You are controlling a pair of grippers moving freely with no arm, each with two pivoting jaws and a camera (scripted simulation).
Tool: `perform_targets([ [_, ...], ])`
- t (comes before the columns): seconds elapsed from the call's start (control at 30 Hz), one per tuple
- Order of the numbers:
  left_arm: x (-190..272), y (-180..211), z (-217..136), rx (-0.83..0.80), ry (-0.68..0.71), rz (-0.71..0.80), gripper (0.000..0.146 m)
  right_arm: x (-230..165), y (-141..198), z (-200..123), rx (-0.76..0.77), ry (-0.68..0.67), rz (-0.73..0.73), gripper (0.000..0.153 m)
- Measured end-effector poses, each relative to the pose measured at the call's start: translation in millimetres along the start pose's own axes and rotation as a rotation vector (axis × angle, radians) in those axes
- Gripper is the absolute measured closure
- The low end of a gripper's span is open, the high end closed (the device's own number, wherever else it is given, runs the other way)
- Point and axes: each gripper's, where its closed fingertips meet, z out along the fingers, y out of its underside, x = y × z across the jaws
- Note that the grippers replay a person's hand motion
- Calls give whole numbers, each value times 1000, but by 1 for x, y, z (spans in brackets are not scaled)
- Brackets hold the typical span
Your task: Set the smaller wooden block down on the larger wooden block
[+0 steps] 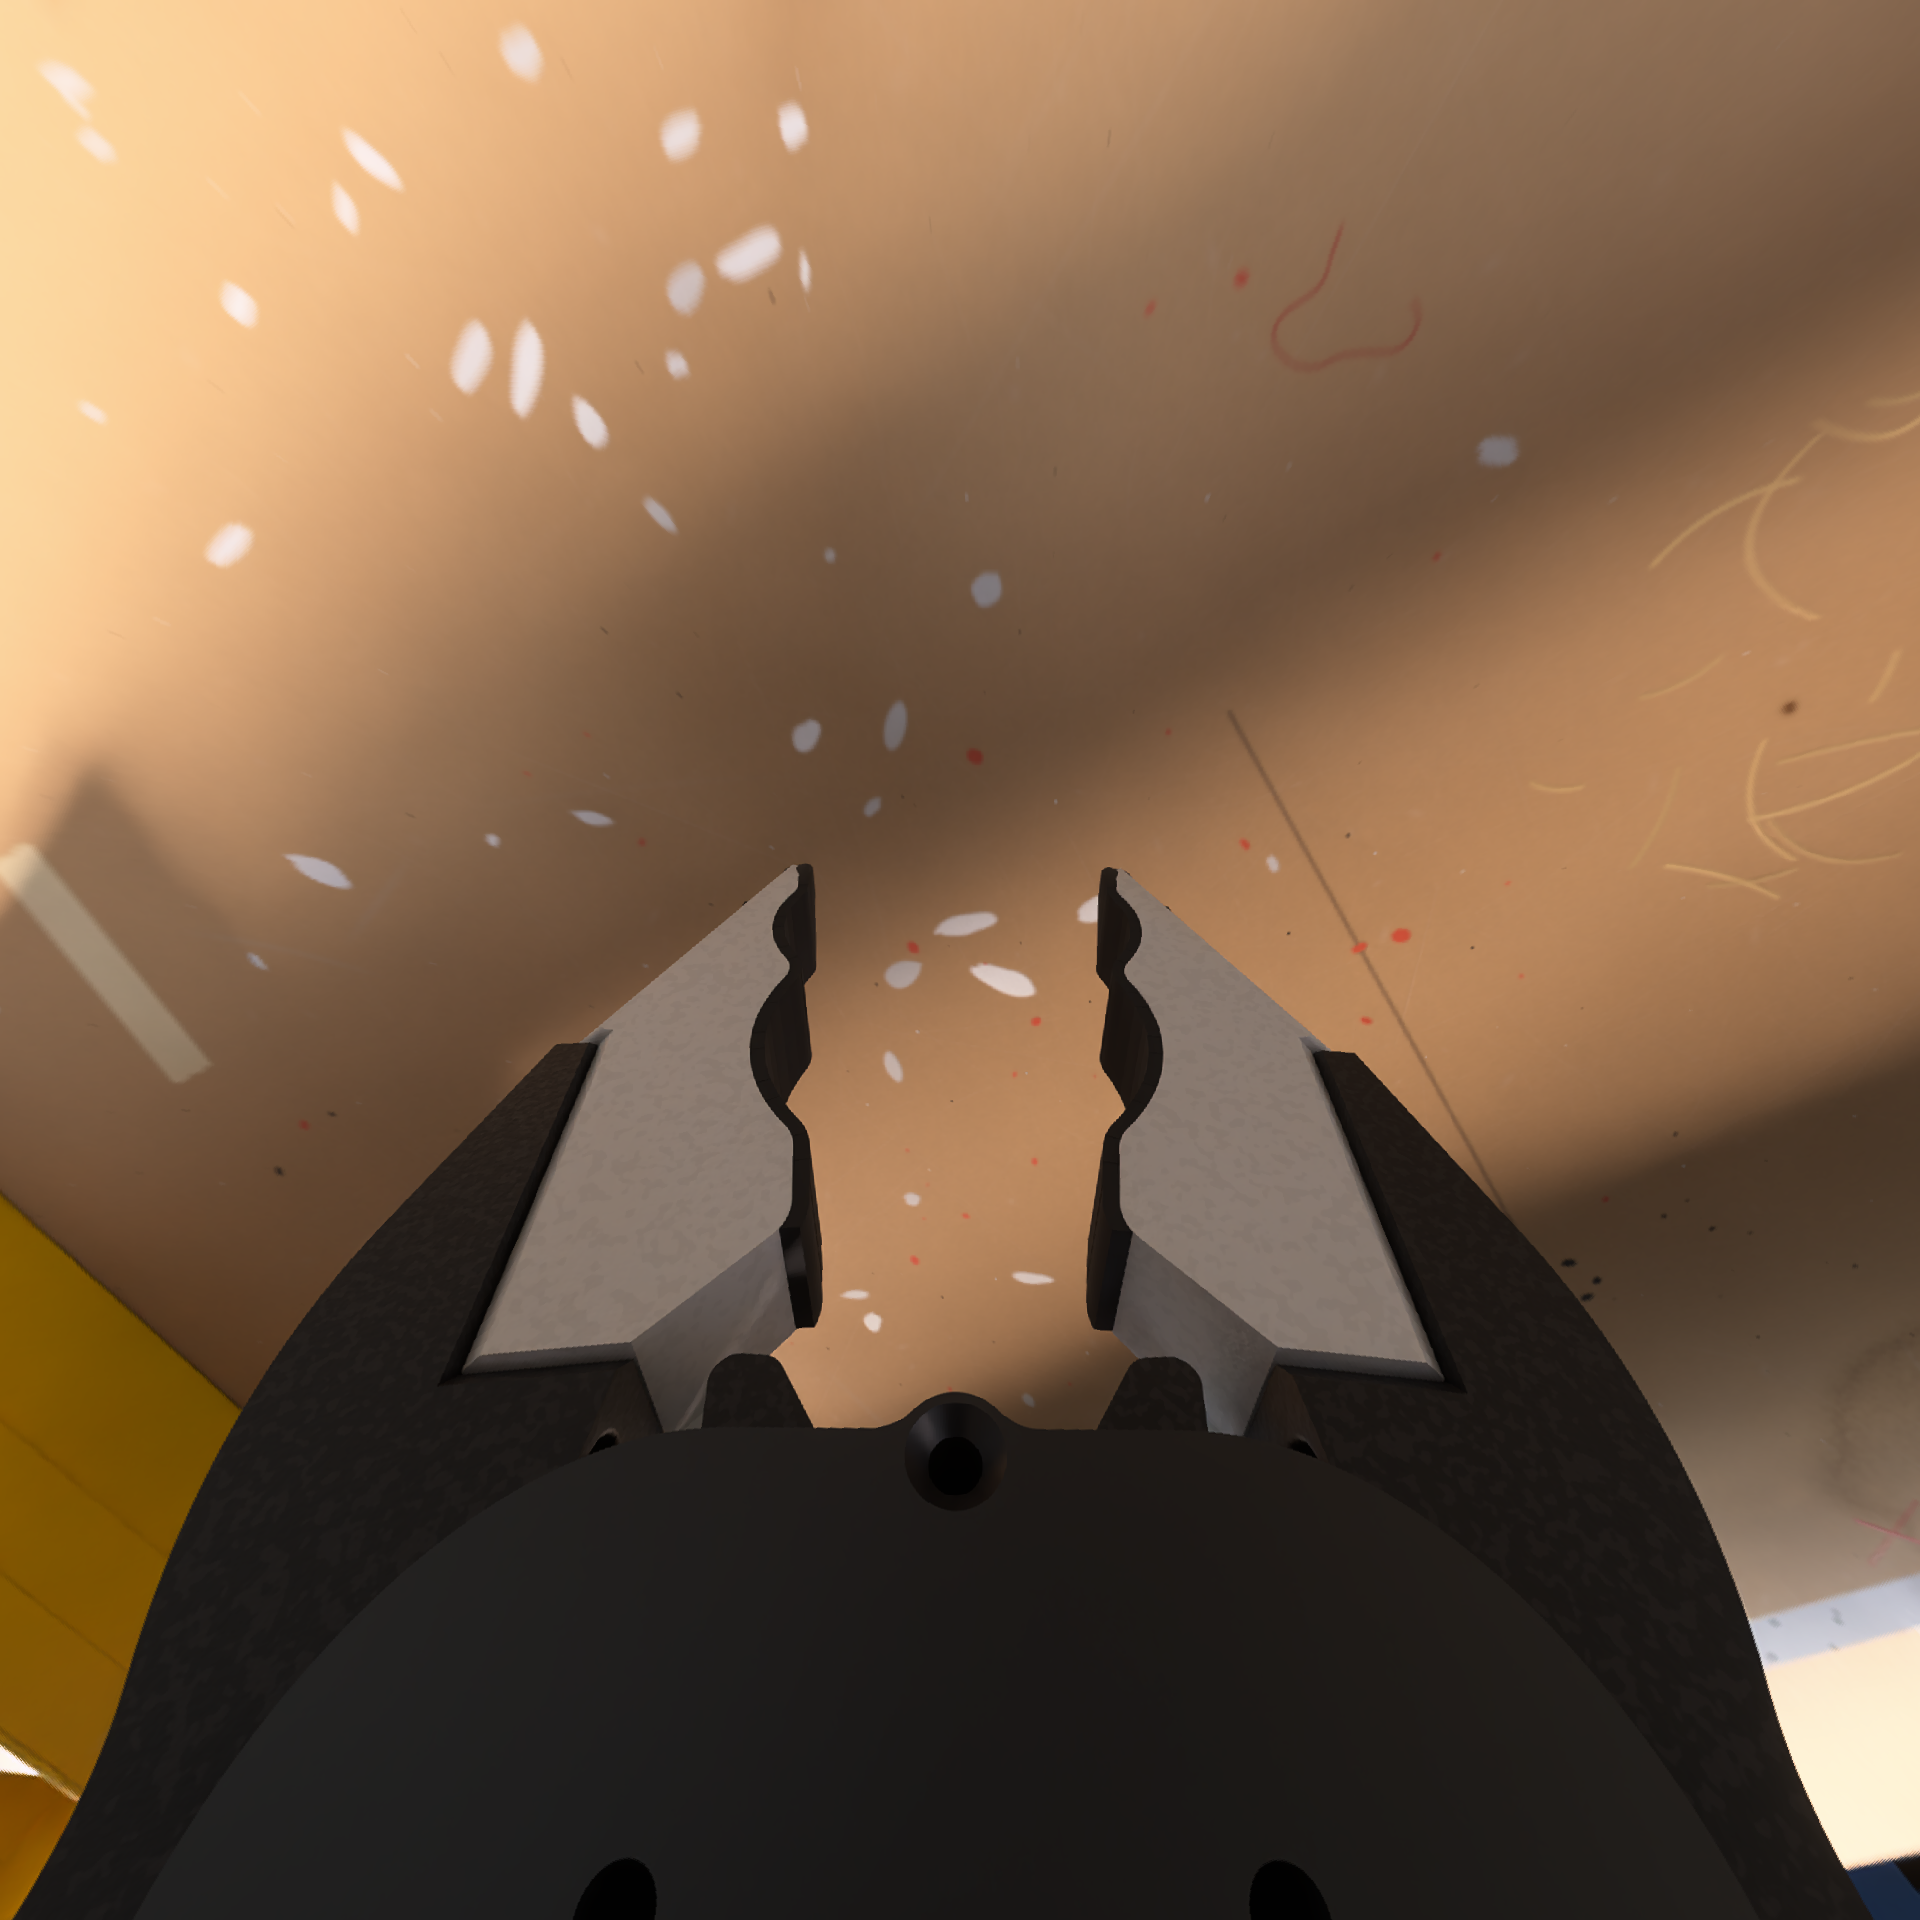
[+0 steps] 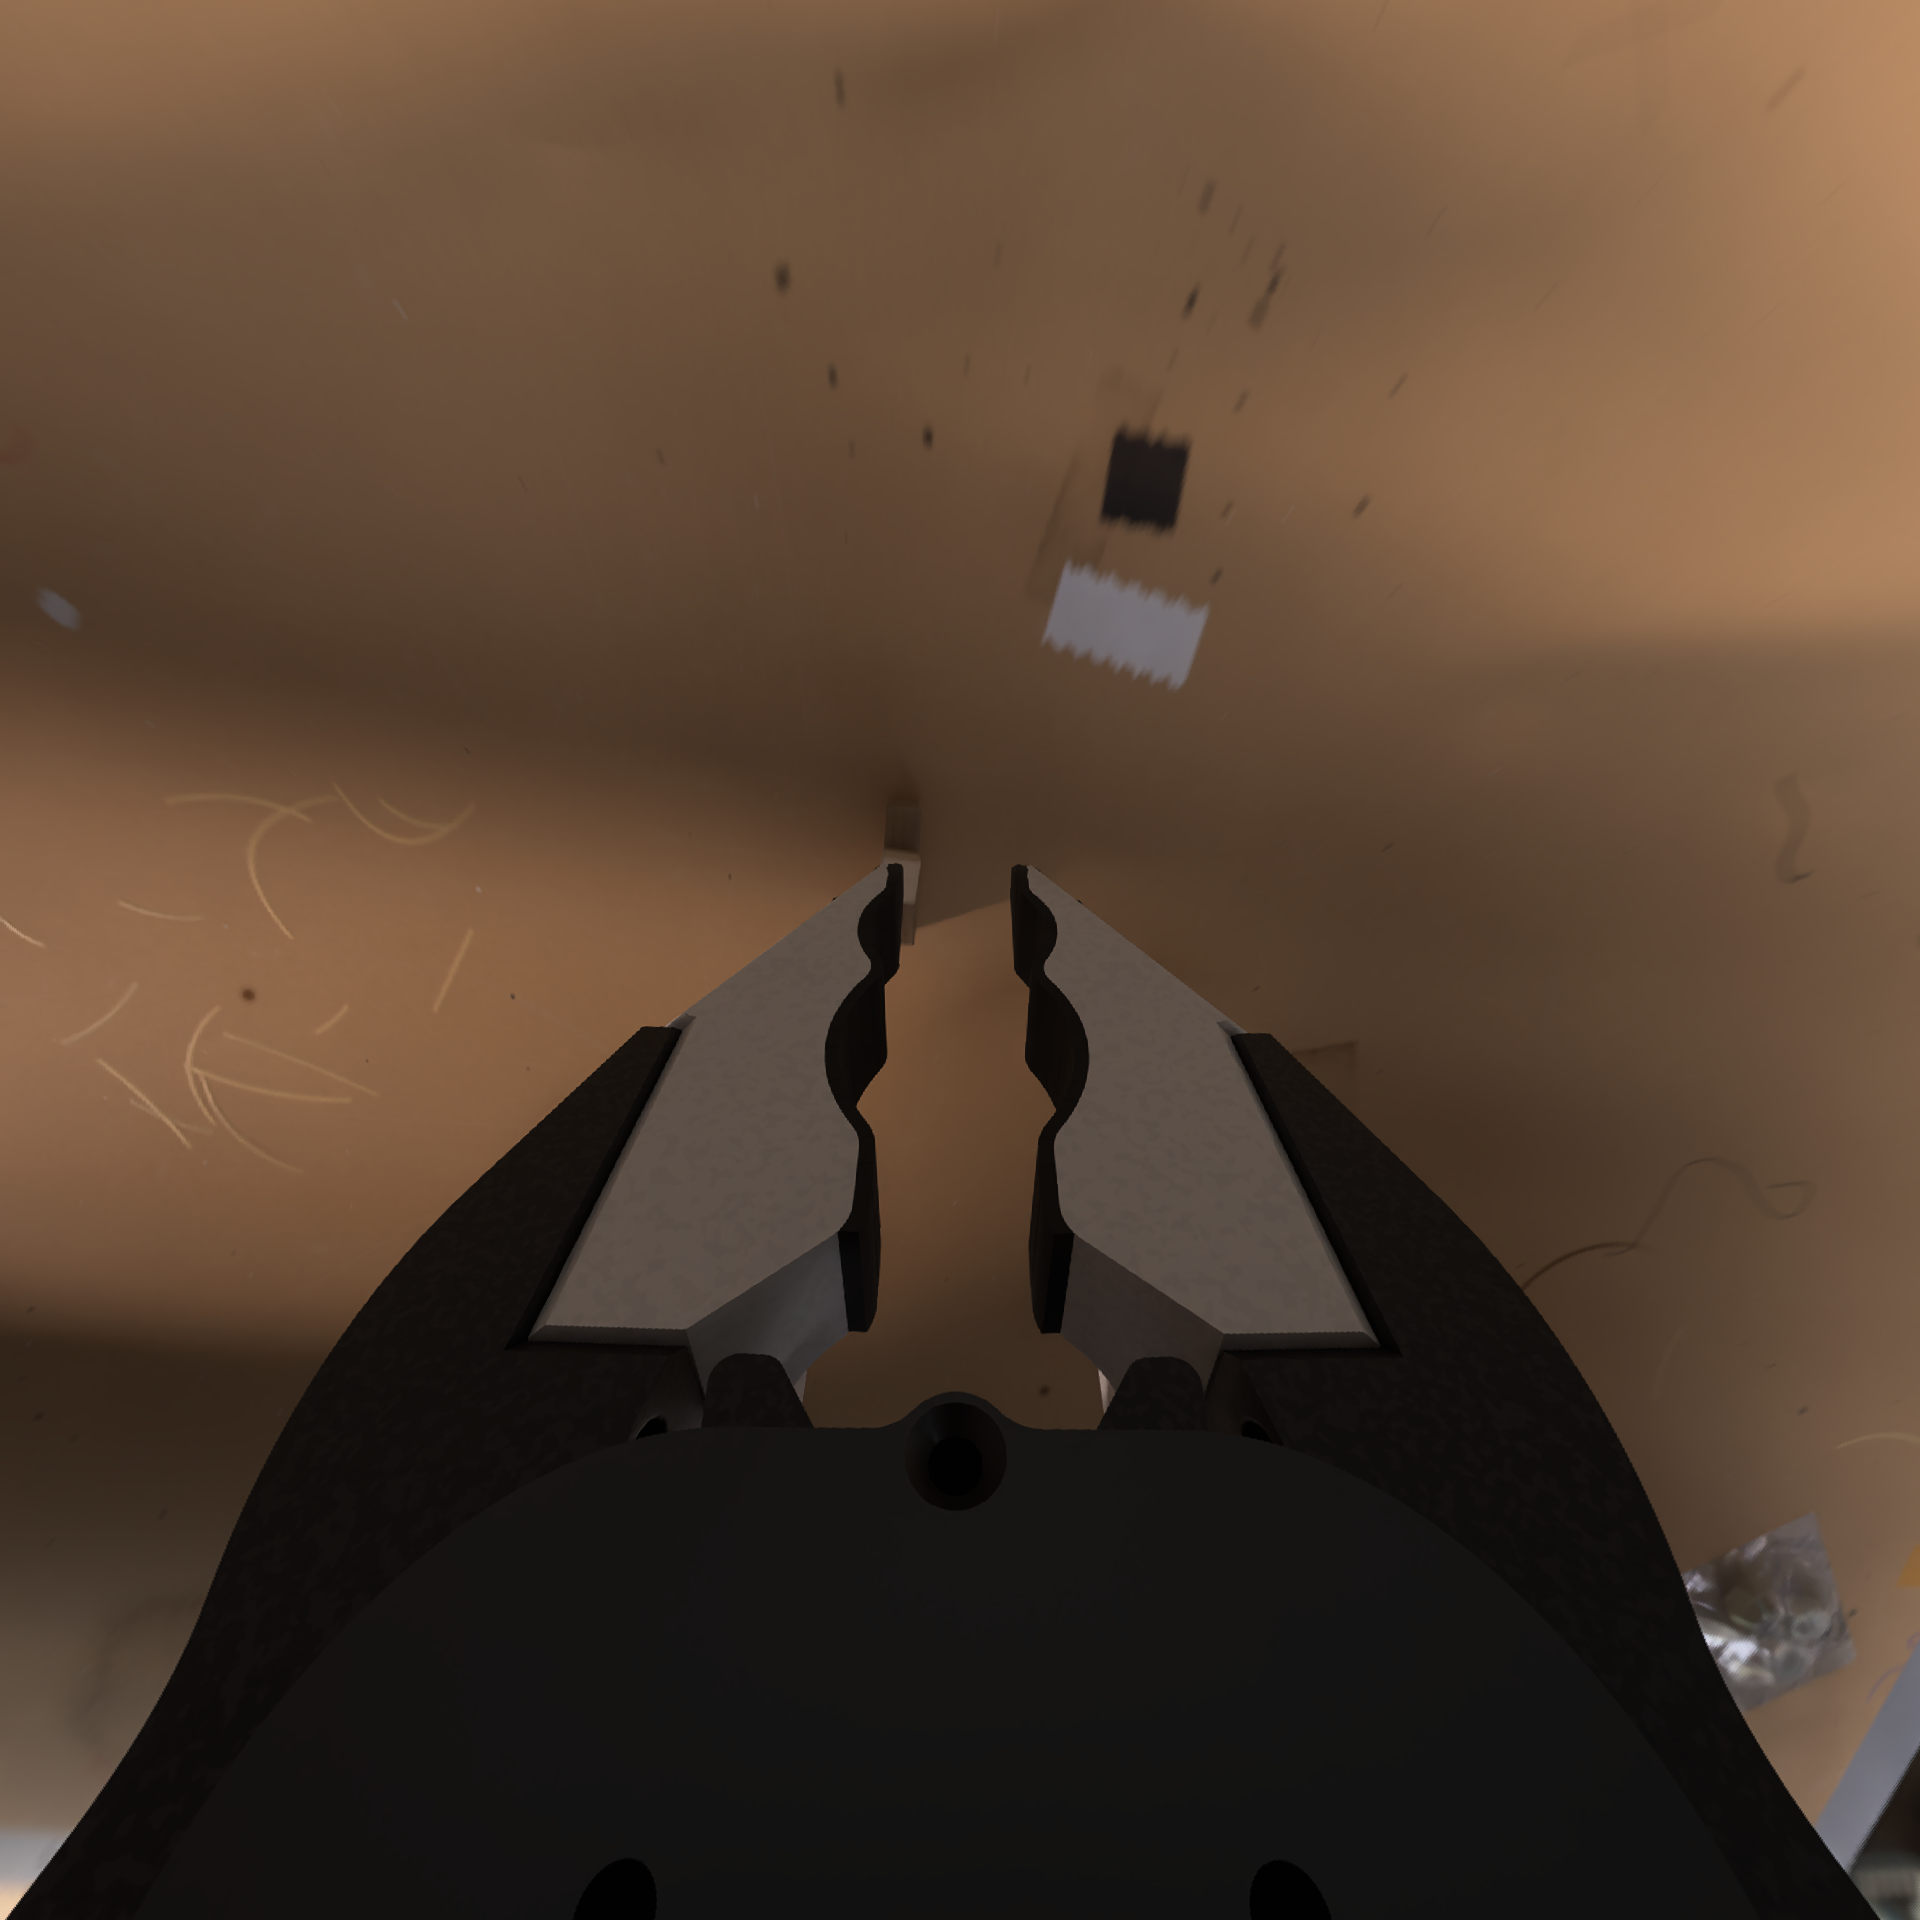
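Right wrist view: narrowly parted, empty gripper (image 2: 956, 883); pale block (image 2: 902, 831), perhaps, just beyond.

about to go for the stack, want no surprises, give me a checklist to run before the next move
1. Left gripper empty, fingers apart: ok.
2. Right gripper gripping something: cannot tell; a tan surface fills the narrow gap between its fingers.
3. Target block found: cannot tell; only a pale bar lies far left in the left wrist view.
4. Table ahead of the left gripper unobstructed: ok.
5. Crumpled foil scrap clear of the right gripper: ok.
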Motion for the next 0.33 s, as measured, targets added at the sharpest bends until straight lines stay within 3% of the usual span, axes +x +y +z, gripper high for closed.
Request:
perform_targets([
  [0.2,-8,-27,-66,348,-127,23,89,-1,-45,-82,473,145,-57,126],
  [0.33,-16,-51,-119,685,-335,52,85,-19,-73,-141,891,249,-165,116],
])
